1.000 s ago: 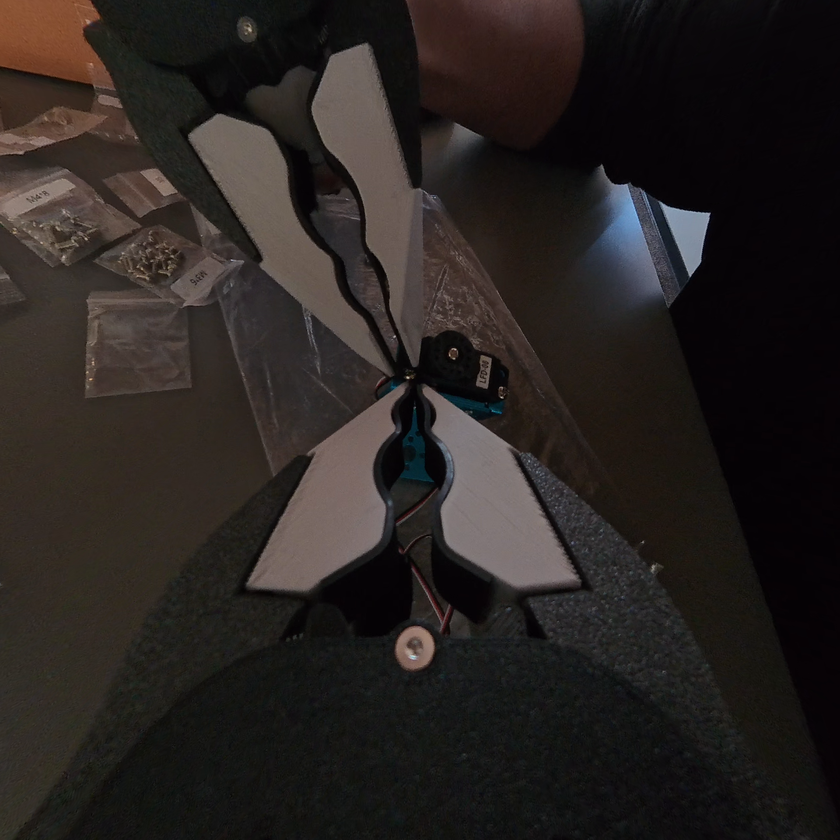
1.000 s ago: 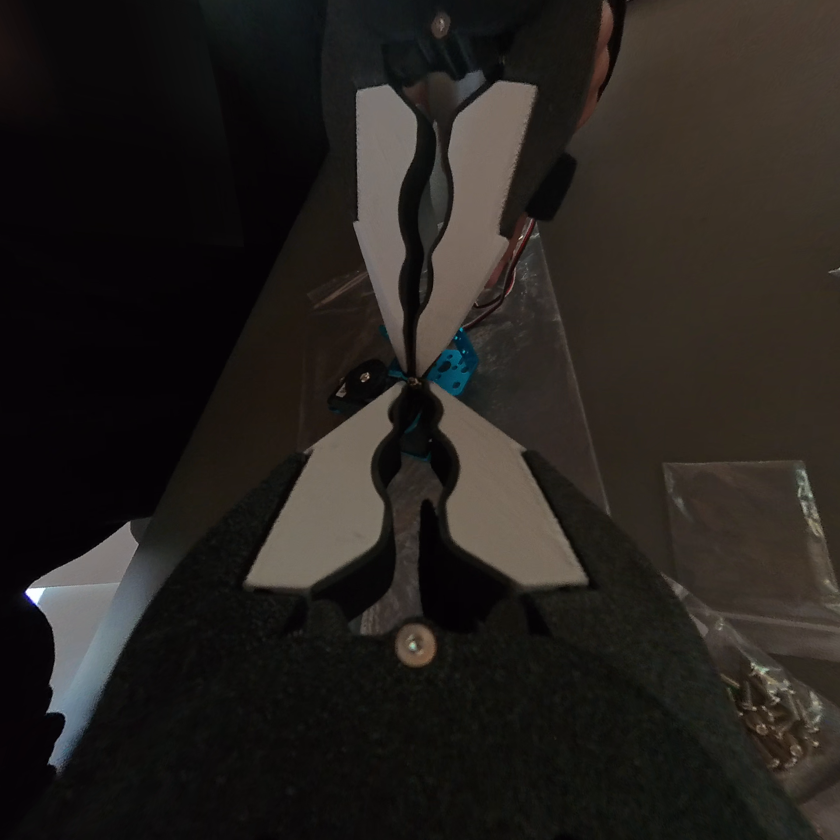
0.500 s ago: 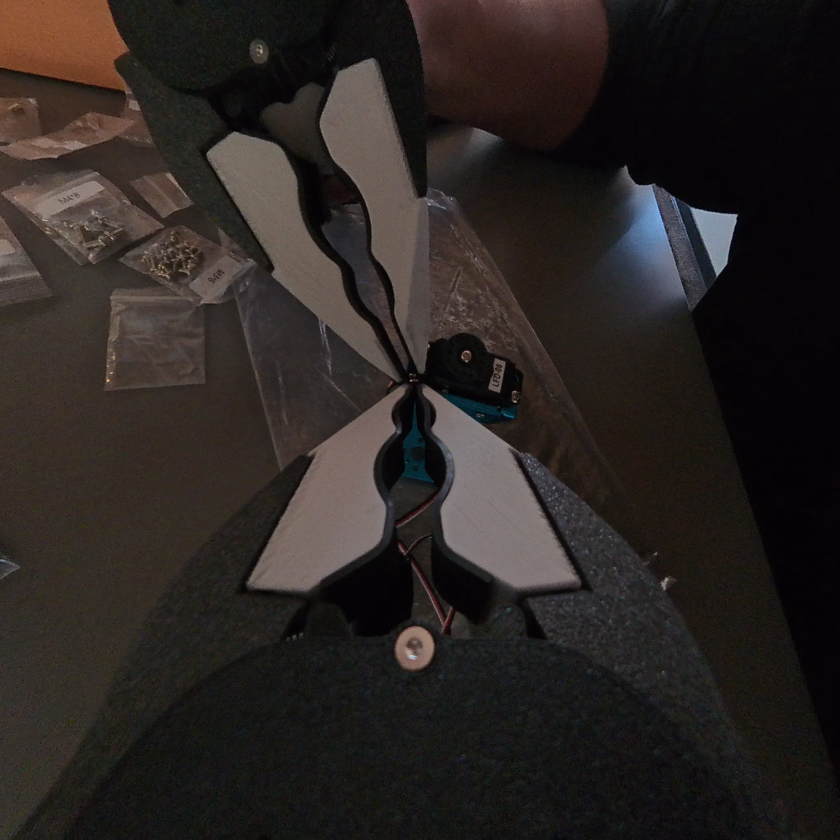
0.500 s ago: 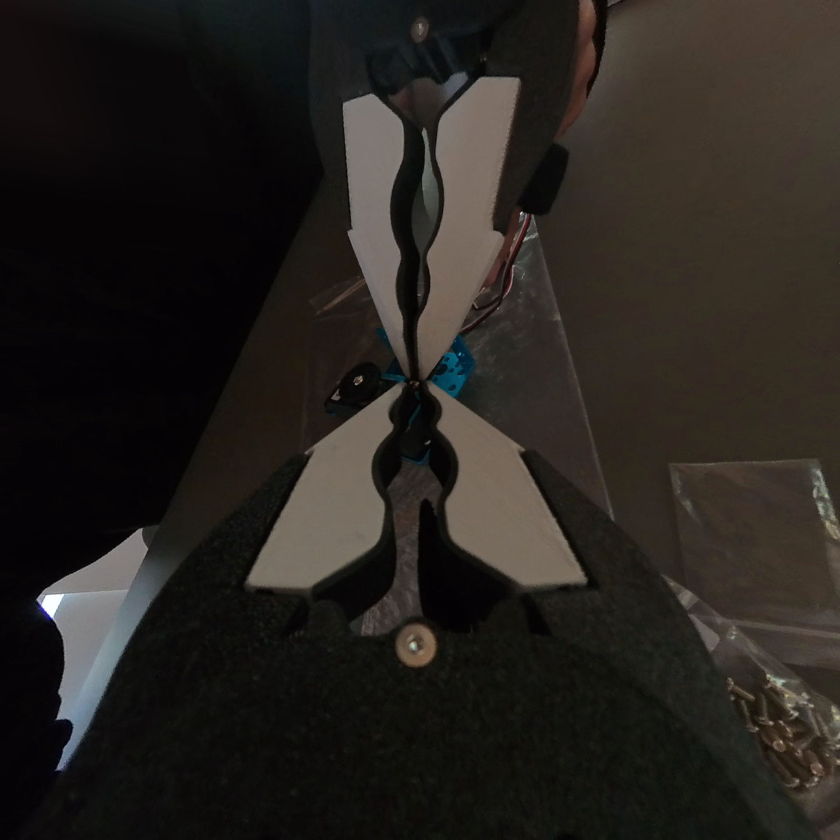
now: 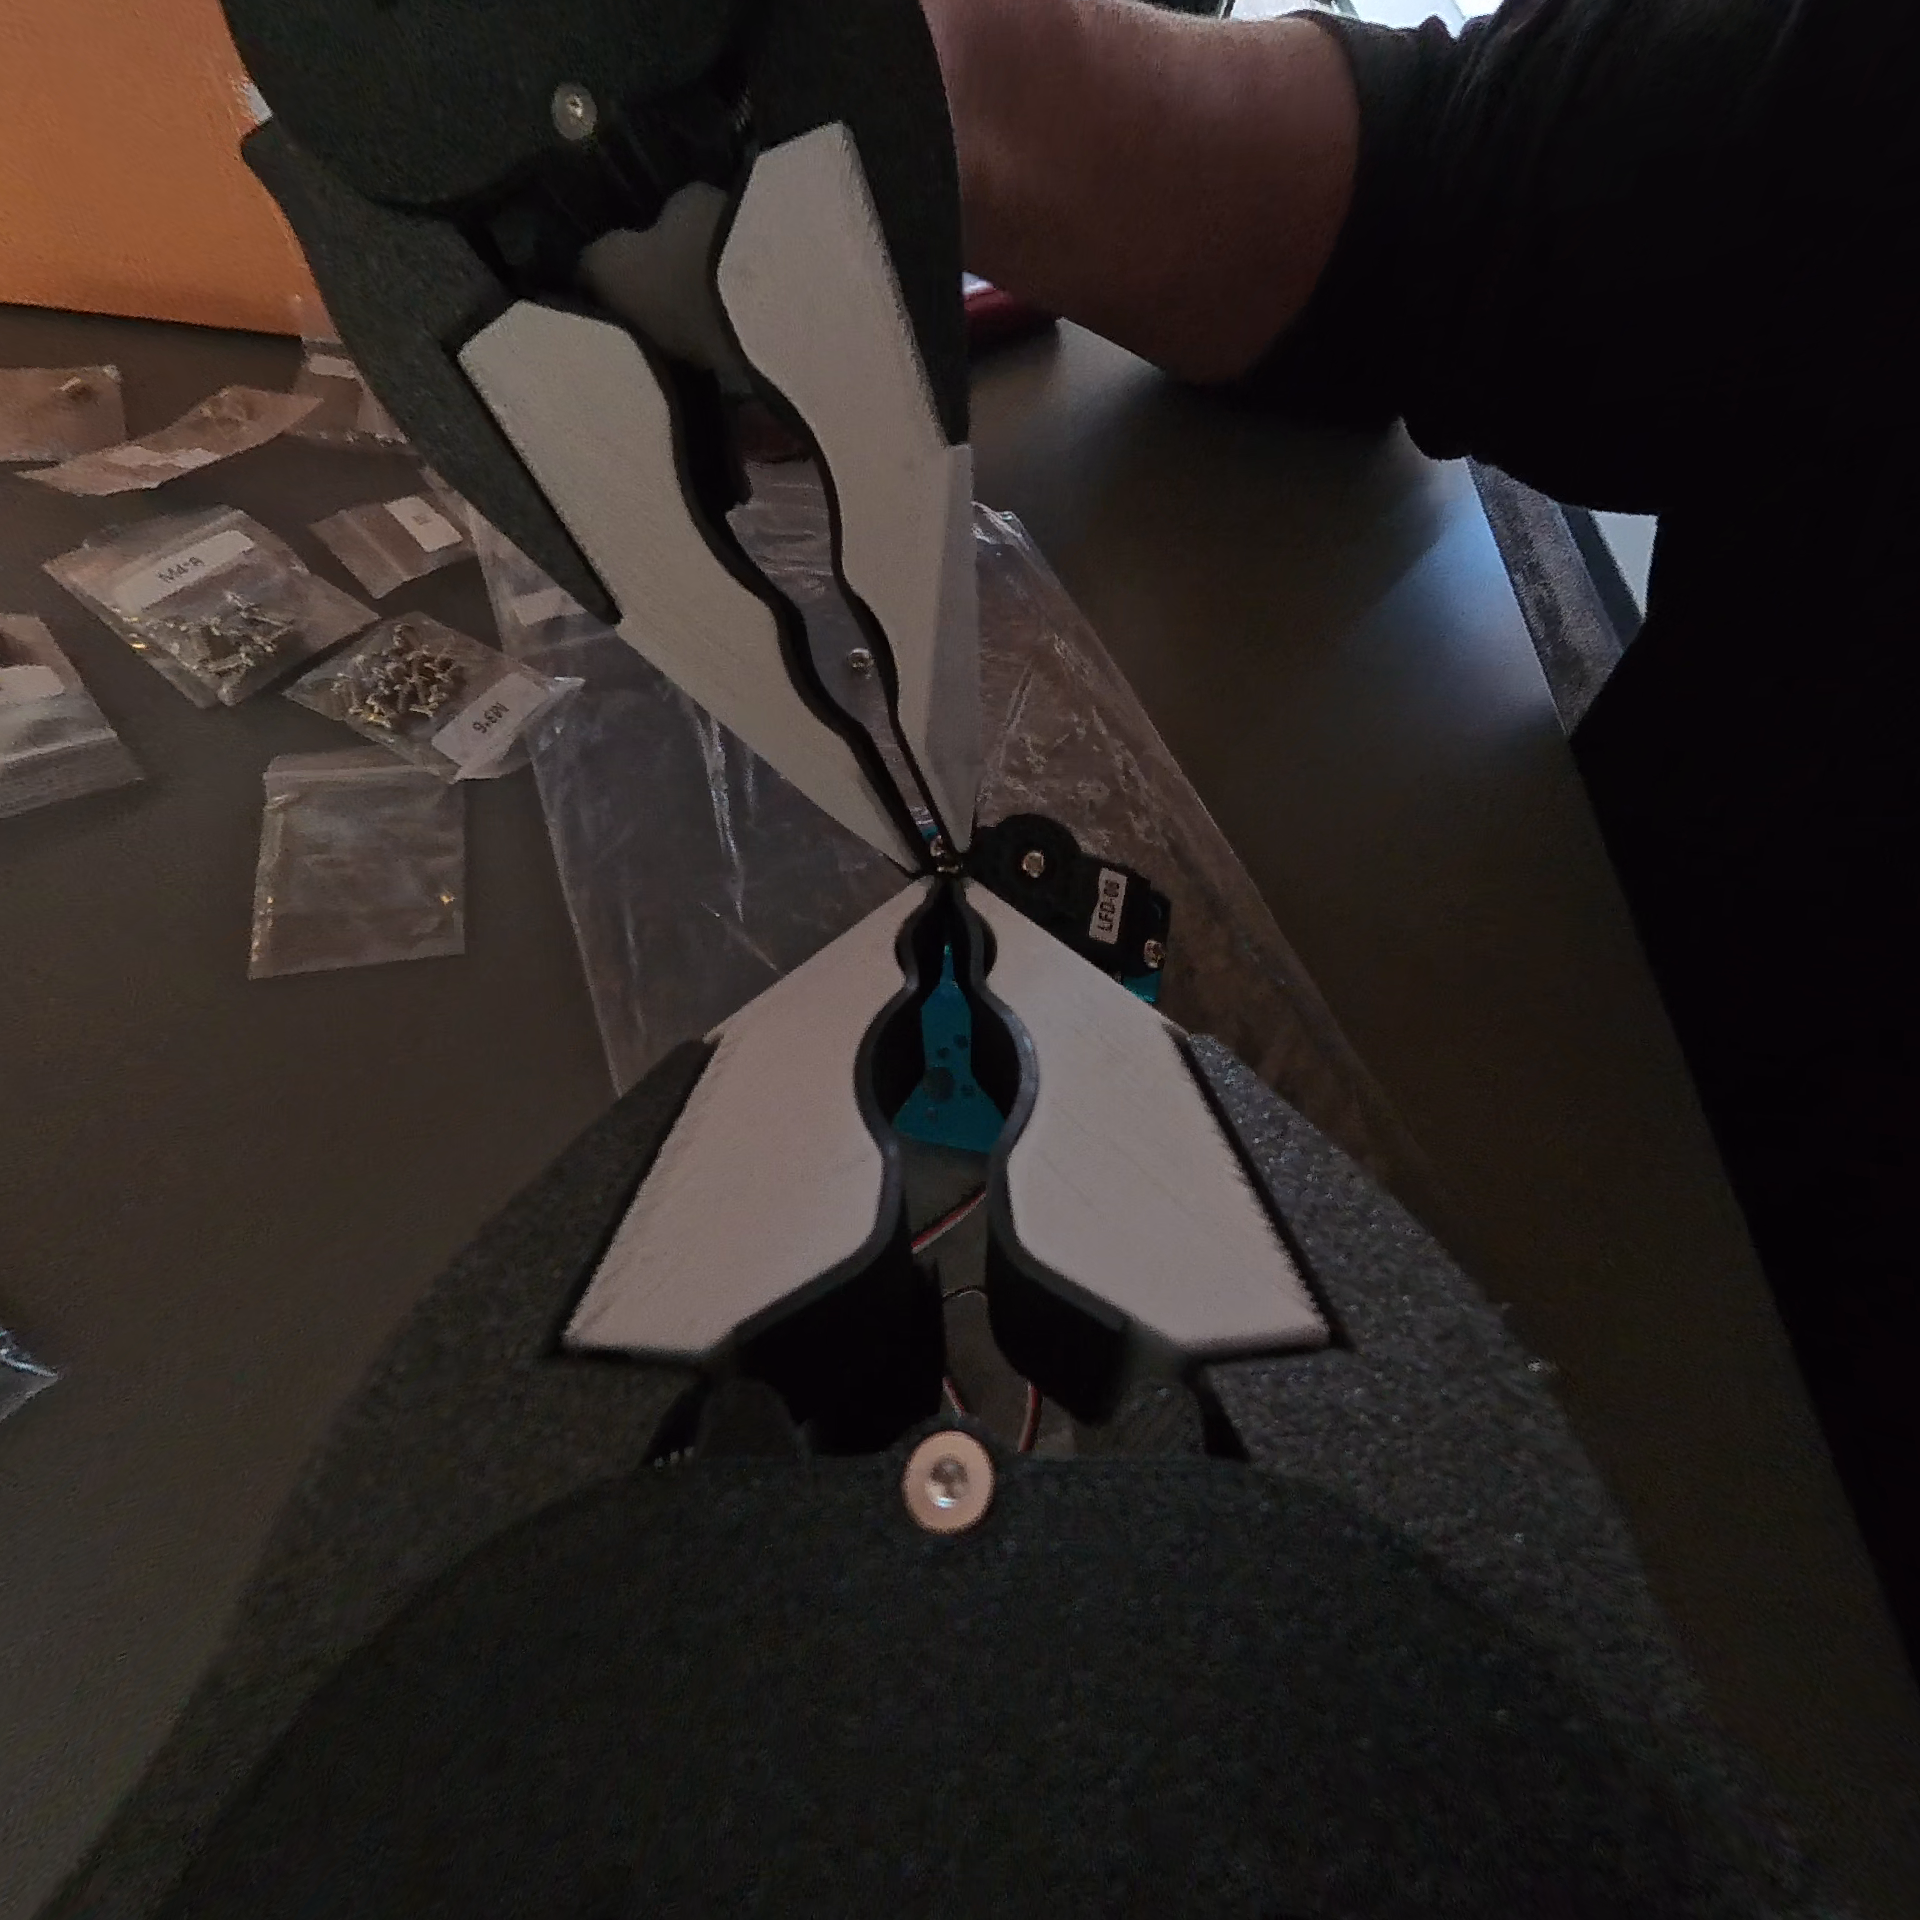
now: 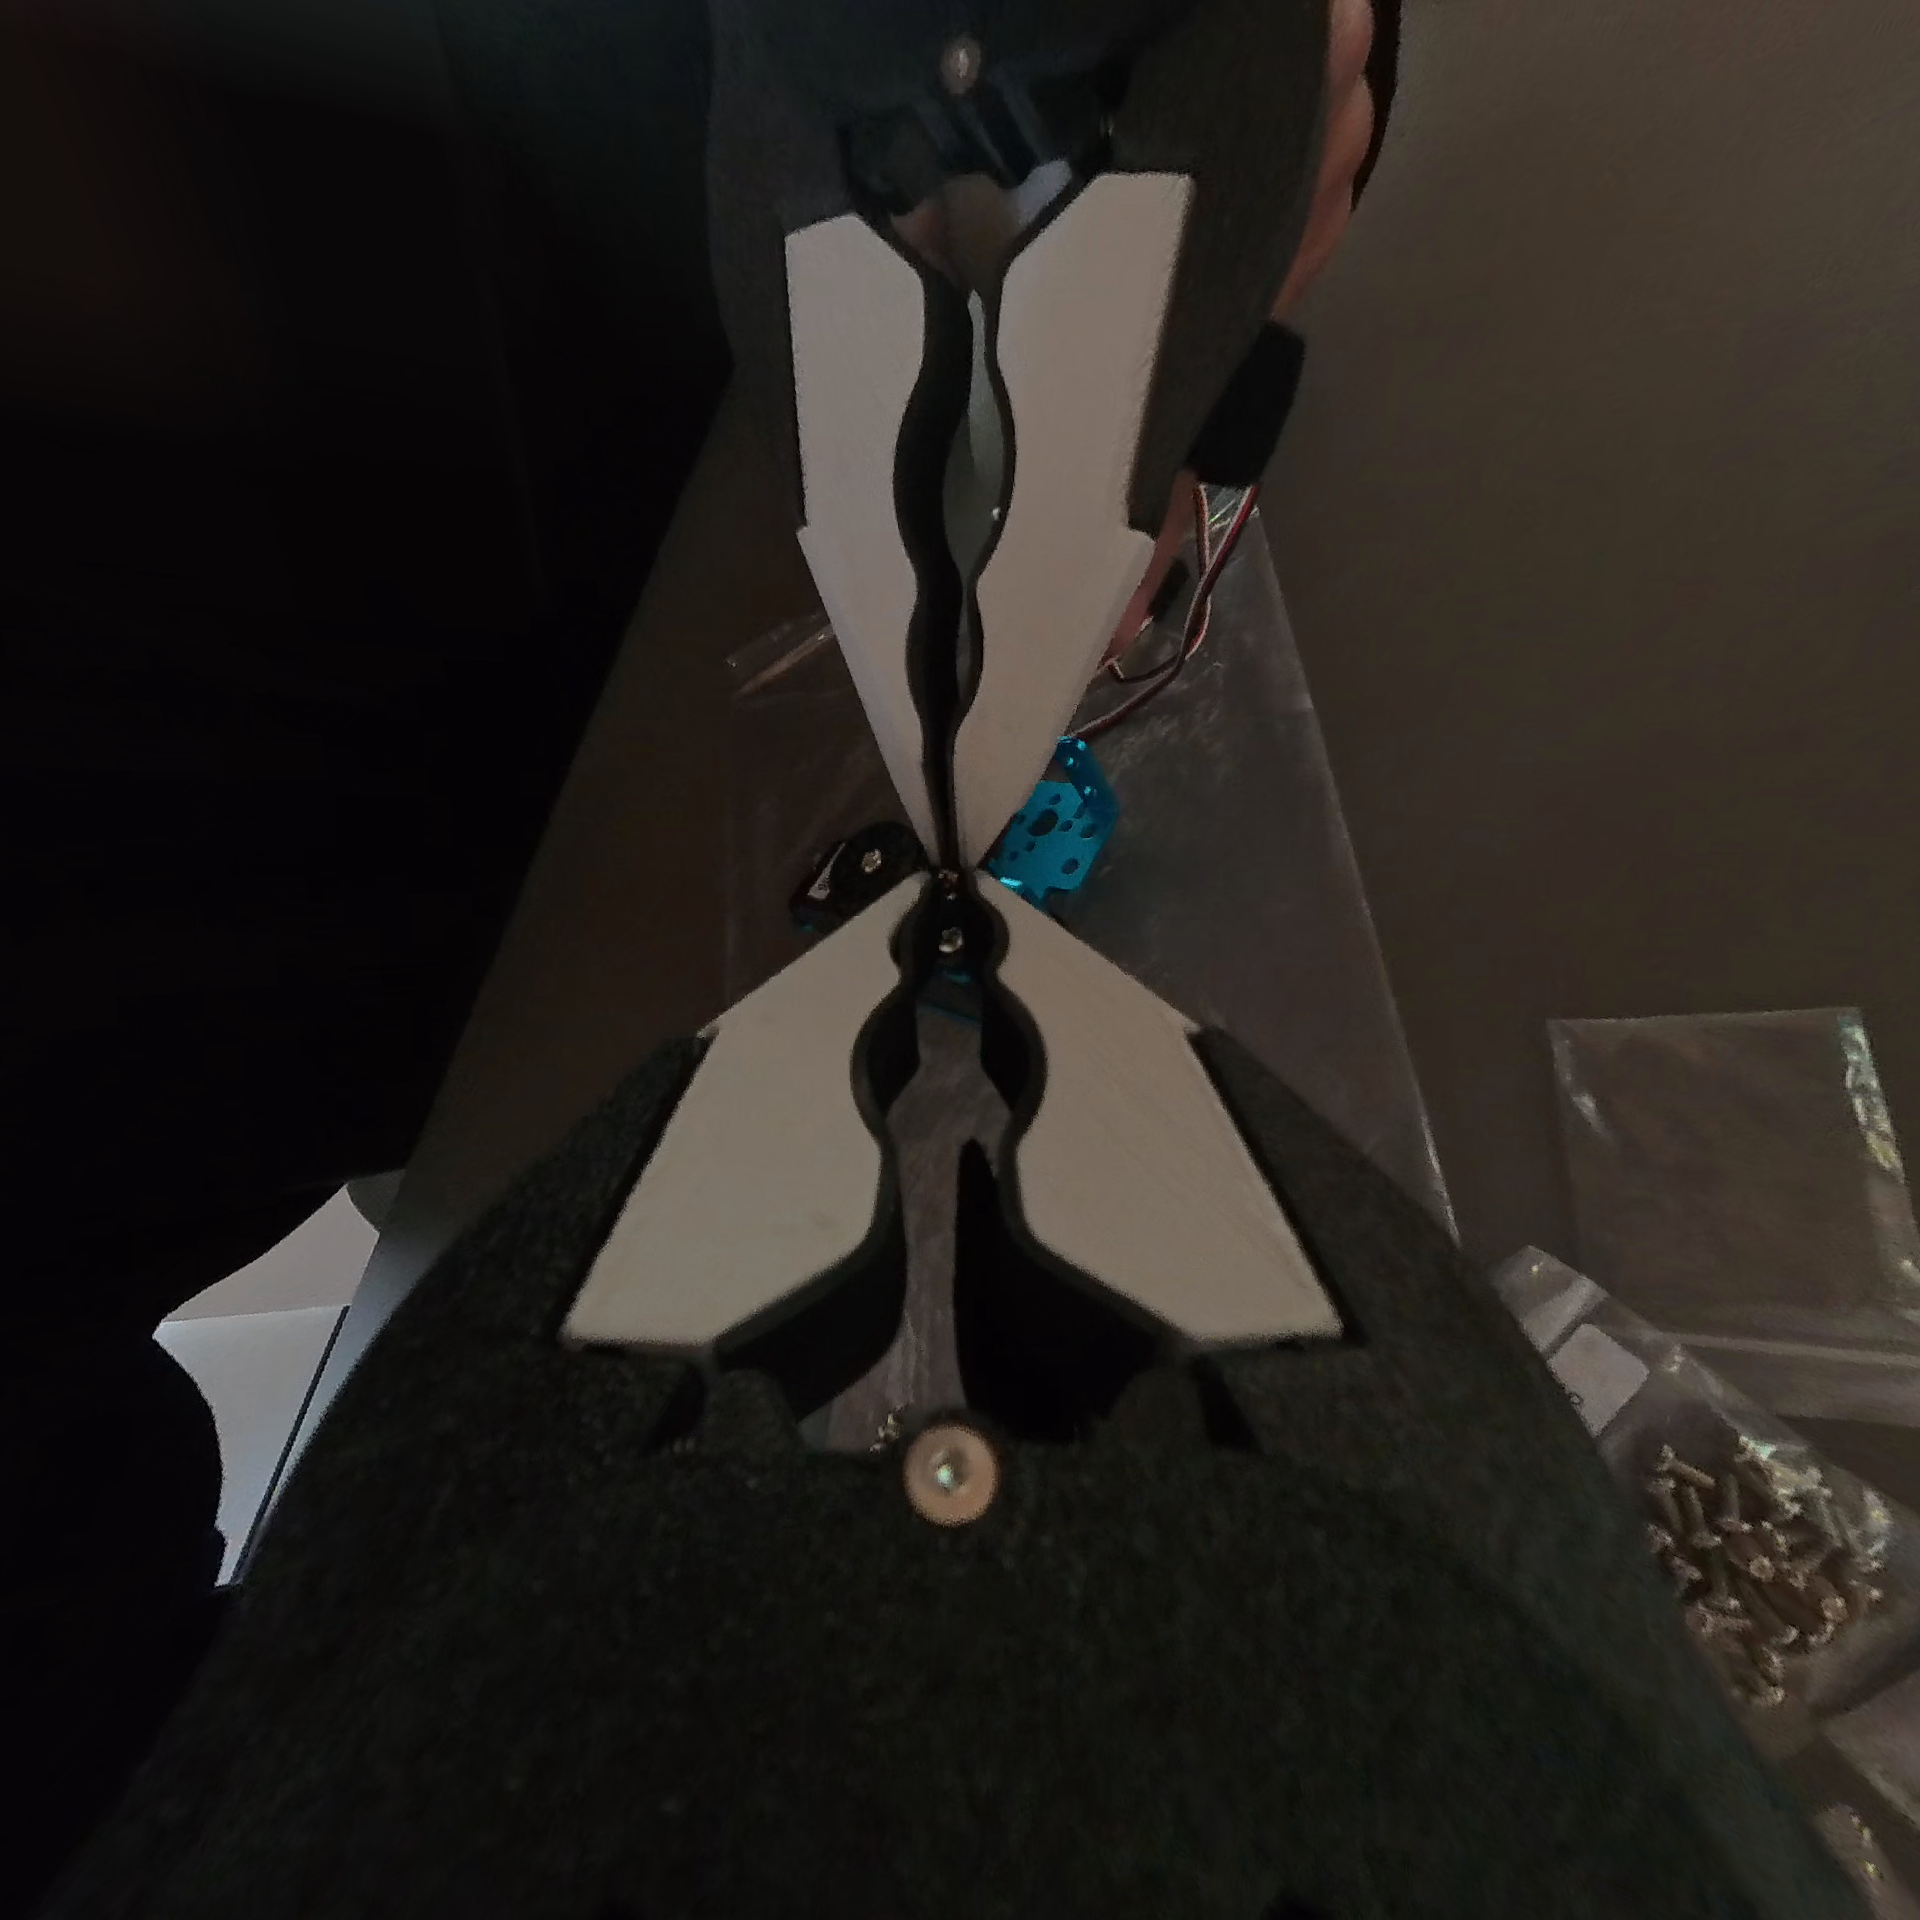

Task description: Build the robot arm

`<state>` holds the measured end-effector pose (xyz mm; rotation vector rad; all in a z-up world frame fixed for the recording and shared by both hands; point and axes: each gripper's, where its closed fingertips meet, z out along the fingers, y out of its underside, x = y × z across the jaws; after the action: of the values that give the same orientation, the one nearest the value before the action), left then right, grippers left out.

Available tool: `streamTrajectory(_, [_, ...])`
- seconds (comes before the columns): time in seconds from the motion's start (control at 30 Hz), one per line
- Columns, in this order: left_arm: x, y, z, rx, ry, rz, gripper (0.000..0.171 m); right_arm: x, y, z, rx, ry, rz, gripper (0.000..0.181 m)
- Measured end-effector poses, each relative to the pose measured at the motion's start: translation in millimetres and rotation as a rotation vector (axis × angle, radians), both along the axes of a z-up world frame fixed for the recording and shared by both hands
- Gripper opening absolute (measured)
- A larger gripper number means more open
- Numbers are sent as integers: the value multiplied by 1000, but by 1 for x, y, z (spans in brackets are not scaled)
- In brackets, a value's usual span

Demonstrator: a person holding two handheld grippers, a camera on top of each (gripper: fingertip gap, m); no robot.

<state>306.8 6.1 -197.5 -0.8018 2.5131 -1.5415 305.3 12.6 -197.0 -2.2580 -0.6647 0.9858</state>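
Observation:
My left gripper (image 5: 943,885) and right gripper (image 5: 939,844) are both shut and meet tip to tip above the table. A tiny metal screw (image 5: 942,860) glints where the tips meet; both seem to pinch it. Just below lies a black servo (image 5: 1081,904) in a blue metal bracket (image 5: 940,1091) on a clear plastic bag (image 5: 727,790). In the right wrist view my right gripper (image 6: 945,891) faces the left gripper (image 6: 945,854), with the screw (image 6: 945,878) between them, the bracket (image 6: 1049,831) and servo (image 6: 852,873) behind, and red-white wires (image 6: 1195,613) trailing off.
Small plastic bags of screws (image 5: 416,686) lie on the dark table to the left; one also shows in the right wrist view (image 6: 1745,1558). A person's forearm (image 5: 1143,187) holds the right gripper. The table edge (image 5: 1558,644) runs close on the right. My two grippers' fingertips are within a few centimetres of each other.
Both grippers stay shut and tip to tip. They have shifted together a little; the bags and servo have slid slightly in view.

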Motion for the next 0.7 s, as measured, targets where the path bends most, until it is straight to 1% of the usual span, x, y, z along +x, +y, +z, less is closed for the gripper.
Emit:
streamTrajectory(0.1, [2,0,-3,14,0,5,0,2,0,-3,-24,-14,-11,2])
streamTrajectory(0.3, [0,0,-5,-14,73,-22,0,0,-1,-6,-68,-15,-8,2])
streamTrajectory(0.53, [-2,2,-5,36,21,-36,0,-1,1,-6,-55,-61,-12,2])
streamTrajectory(0.7, [-2,2,-6,37,16,-44,0,-2,1,-6,-61,-33,-13,2])
